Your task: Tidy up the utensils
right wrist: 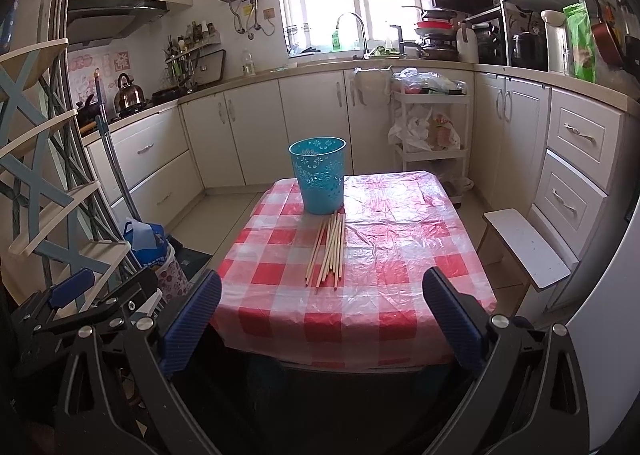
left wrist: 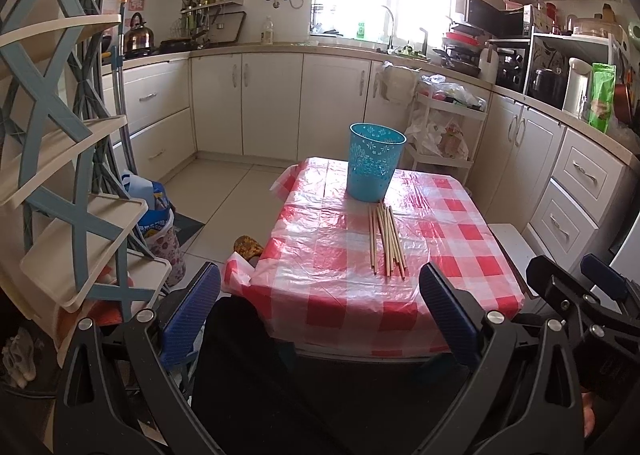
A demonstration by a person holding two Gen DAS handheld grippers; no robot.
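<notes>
While chopsticks point(right wrist: 329, 249) lie beside blue basket point(right wrist: 319, 180), both jaws spread, empty; no legible writing.

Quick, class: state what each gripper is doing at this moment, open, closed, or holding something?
Left gripper: open, holding nothing, short of the chopsticks on the table.
Right gripper: open, holding nothing.

Kettle point(right wrist: 129, 92) on counter, white stool point(right wrist: 527, 247) nr table, maybe shelving point(left wrist: 72, 191).
</notes>
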